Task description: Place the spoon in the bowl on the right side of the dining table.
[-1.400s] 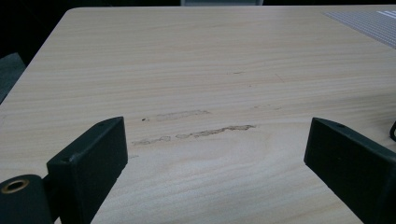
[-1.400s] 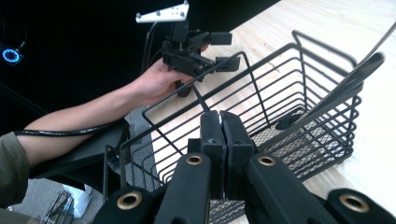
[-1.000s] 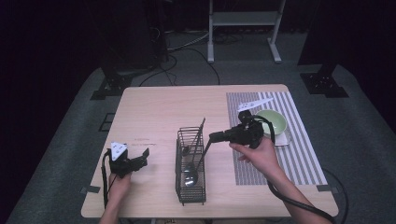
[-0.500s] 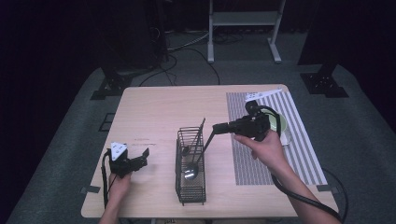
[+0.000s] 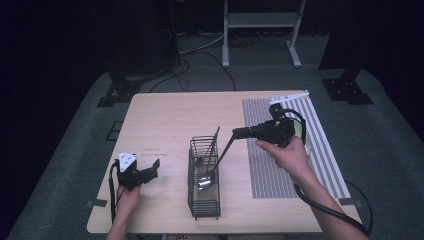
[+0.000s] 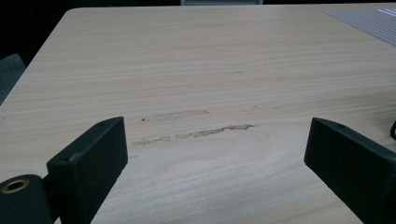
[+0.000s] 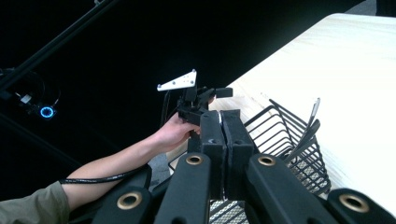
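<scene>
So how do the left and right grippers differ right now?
The left gripper rests low on the table with its jaws wide open and nothing between them. The right gripper is raised above the table, jaws shut on the handle of a ladle whose bowl hangs in the wire basket. Both are black, hand-held and cabled.

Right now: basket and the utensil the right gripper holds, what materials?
Basket: looks like black coated wire, thin rods in an open grid, matte. Utensil: probably metal, its bowl end glints bright; the thin dark handle's finish is unclear. Right gripper is shut on that handle.
</scene>
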A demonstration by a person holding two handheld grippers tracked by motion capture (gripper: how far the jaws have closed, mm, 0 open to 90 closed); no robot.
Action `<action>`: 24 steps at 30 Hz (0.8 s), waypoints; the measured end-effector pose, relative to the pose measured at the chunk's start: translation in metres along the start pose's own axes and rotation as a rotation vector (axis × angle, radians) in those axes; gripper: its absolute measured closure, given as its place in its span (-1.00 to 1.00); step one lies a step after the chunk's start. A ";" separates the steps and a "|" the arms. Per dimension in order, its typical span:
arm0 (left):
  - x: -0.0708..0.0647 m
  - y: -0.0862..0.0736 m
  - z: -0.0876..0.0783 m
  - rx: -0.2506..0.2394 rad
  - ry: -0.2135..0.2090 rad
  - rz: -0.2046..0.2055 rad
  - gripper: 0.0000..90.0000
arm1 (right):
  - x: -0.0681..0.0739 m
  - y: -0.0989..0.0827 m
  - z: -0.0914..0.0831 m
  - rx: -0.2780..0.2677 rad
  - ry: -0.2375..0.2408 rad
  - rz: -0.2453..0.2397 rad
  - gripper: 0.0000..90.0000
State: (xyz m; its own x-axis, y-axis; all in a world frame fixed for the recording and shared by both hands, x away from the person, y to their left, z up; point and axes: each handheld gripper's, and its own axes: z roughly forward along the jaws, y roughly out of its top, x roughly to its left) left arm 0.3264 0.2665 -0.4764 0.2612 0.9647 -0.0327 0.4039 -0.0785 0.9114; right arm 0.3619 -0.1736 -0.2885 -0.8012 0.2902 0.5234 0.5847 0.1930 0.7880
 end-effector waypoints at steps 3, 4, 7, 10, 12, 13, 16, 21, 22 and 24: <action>0.000 0.000 0.000 0.000 0.000 0.001 -0.88 | -0.001 0.002 -0.005 -0.018 0.004 0.007 0.98; 0.000 0.000 0.000 0.000 0.000 0.001 -0.88 | -0.001 0.003 -0.007 -0.020 0.003 0.004 0.98; 0.000 0.000 0.000 0.001 -0.001 0.003 -0.88 | -0.001 0.004 -0.009 -0.024 0.002 0.007 0.98; -0.001 0.000 0.000 0.002 -0.001 0.005 -0.88 | -0.002 0.004 -0.013 -0.036 0.002 0.010 0.98; -0.001 0.000 0.000 0.001 0.000 0.007 -0.88 | -0.003 0.003 -0.016 -0.040 -0.002 0.009 0.98; -0.001 0.000 0.000 0.001 0.000 0.007 -0.88 | -0.003 0.003 -0.017 -0.040 -0.003 0.015 0.98; -0.001 0.000 0.000 0.001 0.002 0.008 -0.88 | -0.005 0.002 -0.022 -0.050 -0.006 0.020 0.98; -0.001 0.000 0.000 0.005 0.003 0.015 -0.88 | -0.008 0.000 -0.032 -0.072 -0.009 0.033 0.98; -0.001 0.000 0.000 0.005 0.003 0.015 -0.88 | -0.008 0.000 -0.032 -0.072 -0.009 0.033 0.98; -0.001 0.000 0.000 0.005 0.003 0.016 -0.88 | -0.010 0.000 -0.035 -0.079 -0.009 0.040 0.98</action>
State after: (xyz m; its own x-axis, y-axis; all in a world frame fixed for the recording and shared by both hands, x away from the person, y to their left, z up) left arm 0.3263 0.2650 -0.4763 0.2649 0.9641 -0.0163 0.4041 -0.0956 0.9097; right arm 0.3650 -0.2098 -0.2825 -0.7760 0.3046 0.5523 0.6039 0.1064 0.7899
